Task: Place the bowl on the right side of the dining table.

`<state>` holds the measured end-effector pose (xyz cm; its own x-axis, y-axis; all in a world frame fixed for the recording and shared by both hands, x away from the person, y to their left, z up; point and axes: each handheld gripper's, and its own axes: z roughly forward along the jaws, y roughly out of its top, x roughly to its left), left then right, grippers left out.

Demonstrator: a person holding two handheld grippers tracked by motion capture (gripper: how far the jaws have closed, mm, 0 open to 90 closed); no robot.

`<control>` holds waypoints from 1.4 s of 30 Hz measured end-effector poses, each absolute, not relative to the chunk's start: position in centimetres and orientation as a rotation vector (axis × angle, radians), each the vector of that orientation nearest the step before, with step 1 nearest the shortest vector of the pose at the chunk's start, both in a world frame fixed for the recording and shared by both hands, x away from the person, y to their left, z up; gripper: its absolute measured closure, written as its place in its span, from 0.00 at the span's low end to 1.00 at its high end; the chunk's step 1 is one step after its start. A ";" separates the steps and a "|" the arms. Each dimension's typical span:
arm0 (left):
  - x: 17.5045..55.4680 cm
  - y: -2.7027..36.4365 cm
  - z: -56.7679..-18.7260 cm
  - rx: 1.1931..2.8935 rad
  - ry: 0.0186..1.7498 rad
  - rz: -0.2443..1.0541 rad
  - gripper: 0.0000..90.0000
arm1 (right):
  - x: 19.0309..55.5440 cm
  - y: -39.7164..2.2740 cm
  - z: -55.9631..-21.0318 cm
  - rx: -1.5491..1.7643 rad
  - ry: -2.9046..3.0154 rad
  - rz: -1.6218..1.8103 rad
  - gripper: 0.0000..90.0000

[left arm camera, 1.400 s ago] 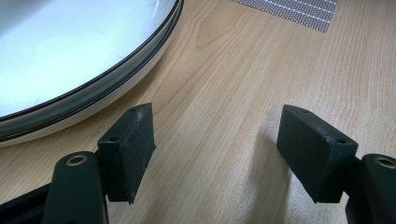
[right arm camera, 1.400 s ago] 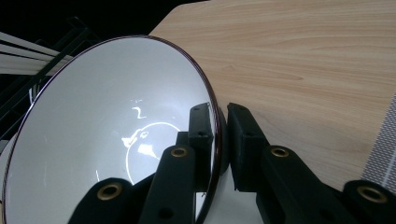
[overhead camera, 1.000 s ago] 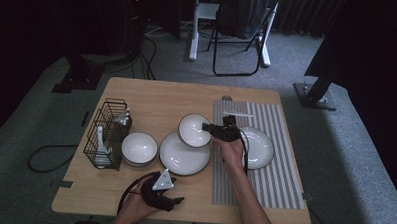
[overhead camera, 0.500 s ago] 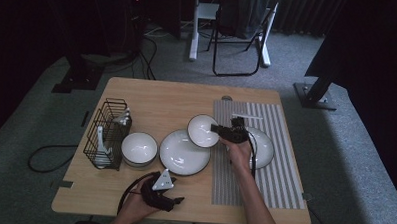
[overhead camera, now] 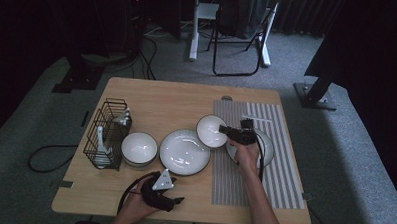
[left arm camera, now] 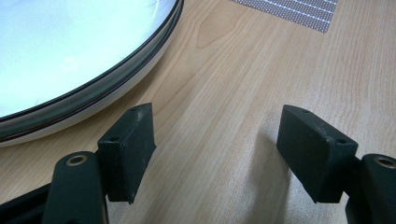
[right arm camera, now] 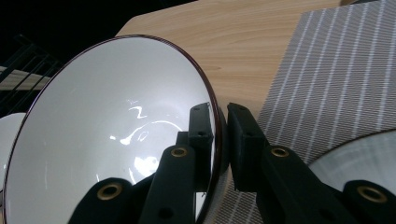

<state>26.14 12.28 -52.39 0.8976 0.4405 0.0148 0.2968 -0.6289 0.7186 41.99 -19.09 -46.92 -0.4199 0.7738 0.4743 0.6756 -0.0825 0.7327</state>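
Wooden table: plates flank the carried bowl.

— How are things laid out on the worktop?
— A rack is set at the left; a bowl and a plate are placed to its right.
— And the mat?
— It is spread at the right, with another plate laid on it.

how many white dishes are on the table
4. A bowl beside the wire rack, a large plate at the middle, a smaller bowl held by its rim in the right gripper, and a plate on the striped mat, partly hidden by the hand.
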 end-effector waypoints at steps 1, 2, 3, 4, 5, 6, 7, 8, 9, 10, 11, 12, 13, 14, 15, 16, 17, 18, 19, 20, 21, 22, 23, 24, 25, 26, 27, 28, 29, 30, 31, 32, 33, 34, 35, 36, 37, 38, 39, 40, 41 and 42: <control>26.1 12.3 -52.4 2.293 0.525 0.243 0.32 | 42.0 -19.2 -46.9 1.636 2.056 1.534 0.90; 26.1 12.3 -52.4 2.293 0.525 0.243 0.32 | 41.9 -19.4 -46.9 1.641 2.050 1.532 0.90; 26.1 12.3 -52.4 2.294 0.525 0.242 0.32 | 41.9 -19.7 -46.9 1.641 2.046 1.530 0.90; 26.1 12.3 -52.4 2.294 0.525 0.242 0.32 | 41.9 -19.9 -46.9 1.646 2.039 1.529 0.90; 26.1 12.3 -52.4 2.294 0.525 0.243 0.32 | 41.8 -20.2 -47.0 1.652 2.033 1.528 0.90; 26.1 12.3 -52.4 2.294 0.524 0.243 0.32 | 41.8 -20.4 -47.0 1.655 2.030 1.527 0.90; 26.1 12.3 -52.4 2.294 0.524 0.243 0.32 | 41.8 -20.6 -47.1 1.660 2.025 1.524 0.90; 26.1 12.3 -52.4 2.294 0.524 0.243 0.32 | 41.7 -20.9 -47.1 1.666 2.020 1.520 0.90; 26.1 12.3 -52.4 2.294 0.524 0.243 0.32 | 41.7 -21.1 -47.2 1.671 2.016 1.515 0.90; 26.1 12.3 -52.4 2.294 0.524 0.243 0.32 | 41.6 -21.3 -47.2 1.676 2.011 1.512 0.90; 26.1 12.3 -52.4 2.294 0.524 0.243 0.32 | 41.6 -21.3 -47.2 1.676 2.011 1.512 0.90; 26.1 12.3 -52.4 2.294 0.524 0.243 0.32 | 41.5 -21.9 -47.4 1.685 2.000 1.506 0.90; 26.1 12.3 -52.4 2.294 0.524 0.243 0.32 | 41.5 -22.0 -47.4 1.688 1.995 1.506 0.90; 26.1 12.3 -52.4 2.294 0.524 0.243 0.32 | 41.5 -22.3 -47.4 1.693 1.991 1.504 0.90; 26.1 12.3 -52.4 2.294 0.524 0.243 0.32 | 41.4 -22.5 -47.5 1.698 1.987 1.500 0.90; 26.1 12.3 -52.4 2.294 0.525 0.243 0.32 | 41.4 -22.7 -47.5 1.701 1.983 1.491 0.90; 26.1 12.3 -52.4 2.294 0.525 0.243 0.32 | 41.4 -22.7 -47.5 1.701 1.983 1.491 0.90; 26.1 12.3 -52.4 2.294 0.525 0.243 0.32 | 41.3 -23.3 -47.6 1.708 1.974 1.480 0.90; 26.1 12.3 -52.4 2.294 0.525 0.243 0.32 | 41.2 -23.5 -47.6 1.713 1.972 1.475 0.90; 26.1 12.3 -52.4 2.294 0.524 0.243 0.32 | 41.2 -23.7 -47.6 1.717 1.964 1.473 0.90; 26.1 12.3 -52.4 2.294 0.525 0.243 0.32 | 41.2 -24.0 -47.6 1.720 1.959 1.469 0.90; 26.1 12.3 -52.4 2.294 0.525 0.243 0.32 | 41.1 -24.3 -47.7 1.726 1.954 1.468 0.90; 26.1 12.3 -52.4 2.294 0.524 0.243 0.32 | 41.1 -24.3 -47.7 1.726 1.954 1.468 0.90; 26.1 12.3 -52.4 2.294 0.524 0.243 0.32 | 41.0 -24.6 -47.7 1.729 1.947 1.462 0.90; 26.1 12.3 -52.4 2.294 0.524 0.243 0.32 | 40.9 -25.2 -47.8 1.736 1.938 1.443 0.90; 26.1 12.3 -52.4 2.294 0.524 0.243 0.32 | 40.9 -25.5 -47.9 1.741 1.934 1.435 0.90; 26.1 12.3 -52.4 2.294 0.524 0.243 0.32 | 40.8 -25.9 -48.0 1.748 1.930 1.426 0.90; 26.1 12.3 -52.4 2.294 0.524 0.243 0.32 | 40.7 -26.3 -48.1 1.755 1.923 1.418 0.90; 26.1 12.3 -52.4 2.294 0.524 0.243 0.32 | 40.6 -26.6 -48.1 1.761 1.916 1.411 0.90; 26.1 12.3 -52.4 2.294 0.524 0.243 0.32 | 40.5 -27.0 -48.2 1.771 1.908 1.403 0.90; 26.1 12.3 -52.4 2.294 0.524 0.243 0.32 | 40.3 -27.4 -48.3 1.775 1.900 1.397 0.90; 26.1 12.3 -52.4 2.294 0.524 0.243 0.32 | 40.2 -27.7 -48.3 1.781 1.893 1.387 0.90; 26.1 12.3 -52.4 2.294 0.524 0.243 0.32 | 40.0 -28.1 -48.4 1.779 1.886 1.379 0.90; 26.1 12.3 -52.4 2.294 0.524 0.243 0.32 | 39.9 -28.4 -48.4 1.787 1.883 1.371 0.90; 26.1 12.3 -52.4 2.294 0.524 0.243 0.32 | 39.7 -28.7 -48.5 1.791 1.878 1.361 0.90; 26.1 12.3 -52.4 2.294 0.524 0.243 0.32 | 39.6 -29.0 -48.6 1.797 1.872 1.354 0.90; 26.1 12.3 -52.4 2.294 0.524 0.243 0.32 | 39.5 -29.3 -48.7 1.802 1.868 1.345 0.90; 26.1 12.3 -52.4 2.294 0.524 0.243 0.32 | 39.4 -29.6 -48.7 1.805 1.862 1.335 0.90; 26.1 12.3 -52.4 2.294 0.524 0.243 0.32 | 39.3 -29.9 -48.8 1.802 1.860 1.309 0.90; 26.1 12.3 -52.4 2.294 0.524 0.243 0.32 | 39.2 -30.0 -48.7 1.798 1.858 1.290 0.90; 26.1 12.3 -52.4 2.294 0.524 0.243 0.32 | 39.2 -30.2 -48.7 1.796 1.855 1.281 0.90; 26.1 12.3 -52.4 2.294 0.524 0.243 0.32 | 39.1 -30.3 -48.7 1.797 1.855 1.274 0.90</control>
